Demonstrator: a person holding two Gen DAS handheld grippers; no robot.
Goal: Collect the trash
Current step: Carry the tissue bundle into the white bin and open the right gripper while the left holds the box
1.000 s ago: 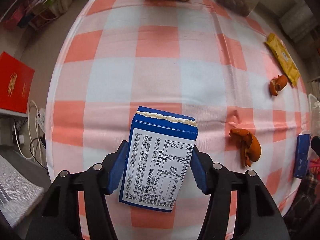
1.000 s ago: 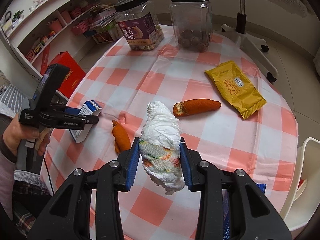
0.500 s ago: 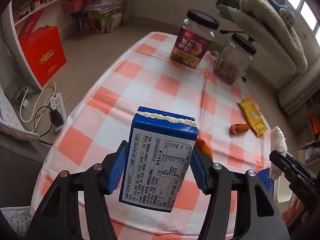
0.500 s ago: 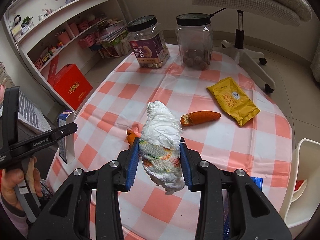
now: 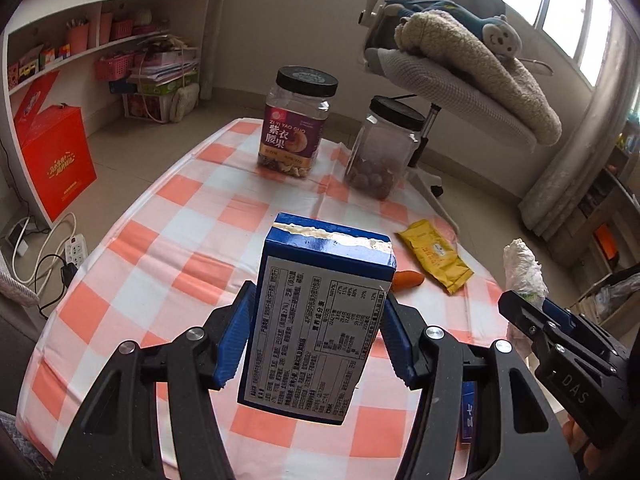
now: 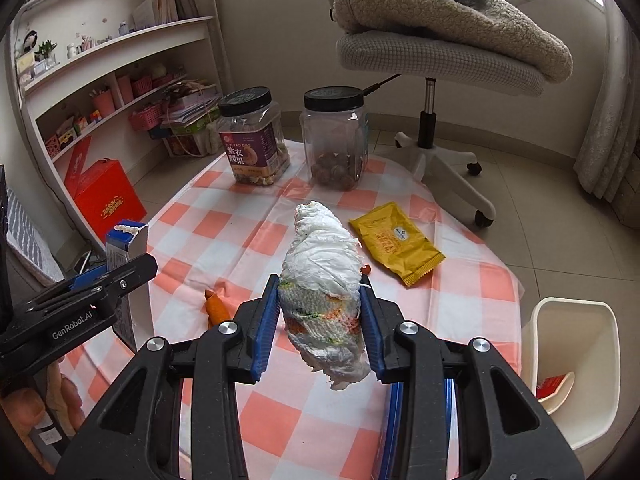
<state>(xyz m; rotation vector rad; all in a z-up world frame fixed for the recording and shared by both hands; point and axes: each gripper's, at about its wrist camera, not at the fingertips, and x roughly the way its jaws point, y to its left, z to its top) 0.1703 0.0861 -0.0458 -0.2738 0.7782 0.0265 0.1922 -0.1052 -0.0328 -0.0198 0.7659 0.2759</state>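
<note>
The left gripper (image 5: 314, 338) clamps a blue carton (image 5: 316, 320) by its two narrow sides, its torn top up and its printed nutrition panel facing the camera; it hangs in the air above the near left part of the counter (image 5: 192, 220). The blue pads bite only the middle of the box. If it is empty card, it may crush or twist out during the carry, and it would likely fall back onto the checked cloth or past the counter's left edge to the floor.

On the counter itself, two orange peel scraps (image 6: 216, 308) lie near the middle, one hidden mostly behind the carton in the left view, and a yellow snack packet (image 6: 396, 242) rests toward the right edge. Two lidded jars (image 6: 254, 136) stand at the far edge; a careless sweep could tip them.

The right gripper (image 6: 320, 322) is closed on a crumpled white wad of tissue (image 6: 322, 280), held off the counter. The wad is soft and bulges above and below the pads, so it may slip through or shed bits.

The white bin (image 6: 572, 360) stands off the counter's right edge, with something red already inside. Both grippers sit close together, and the left must cross toward that bin; they could collide, or a drop could miss the rim.
</note>
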